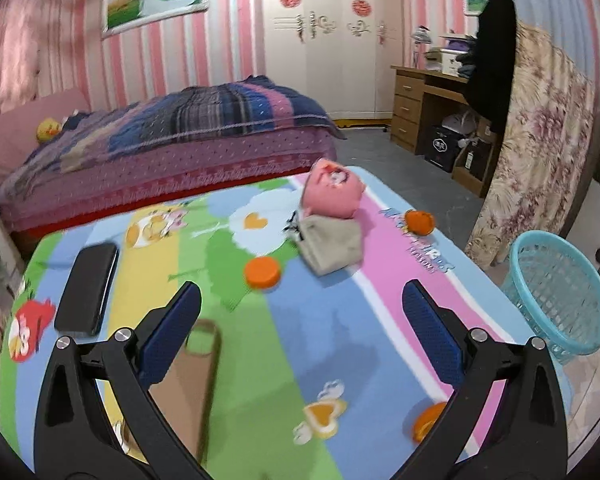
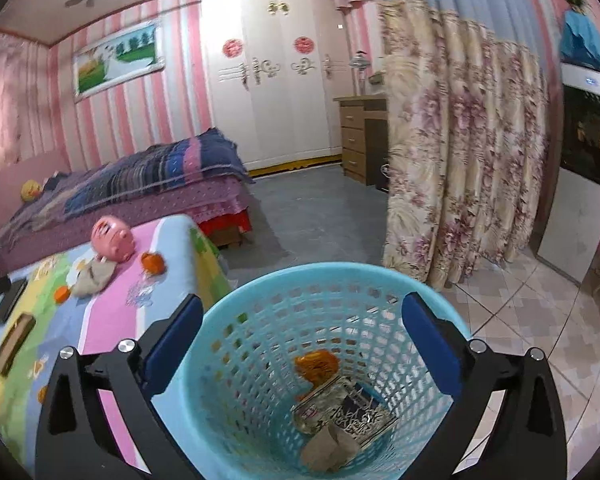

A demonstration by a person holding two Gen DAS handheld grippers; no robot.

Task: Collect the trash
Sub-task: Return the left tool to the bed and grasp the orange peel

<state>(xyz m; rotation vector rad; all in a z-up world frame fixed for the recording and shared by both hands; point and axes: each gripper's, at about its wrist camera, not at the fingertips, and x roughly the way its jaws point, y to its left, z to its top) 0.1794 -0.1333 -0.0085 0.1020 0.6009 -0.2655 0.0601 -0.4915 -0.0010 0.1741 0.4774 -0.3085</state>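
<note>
Right gripper (image 2: 302, 334) jaws spread wide, empty, above the blue basket (image 2: 260, 292) holding orange peel (image 2: 316, 364) and wrappers (image 2: 344, 412). Left gripper (image 1: 302, 320) jaws also wide, empty, over the table (image 1: 284, 340), where peels (image 1: 419, 222) and a cardboard tube (image 1: 188, 384) lie.

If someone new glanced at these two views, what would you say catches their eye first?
Probably the turquoise basket on the floor beside the table, filling the right wrist view between the open right gripper, with orange peel and wrappers already at its bottom. Next, the bright cartoon tablecloth under the open left gripper, with a pink piggy bank at its far edge and an orange cap nearer.
</note>
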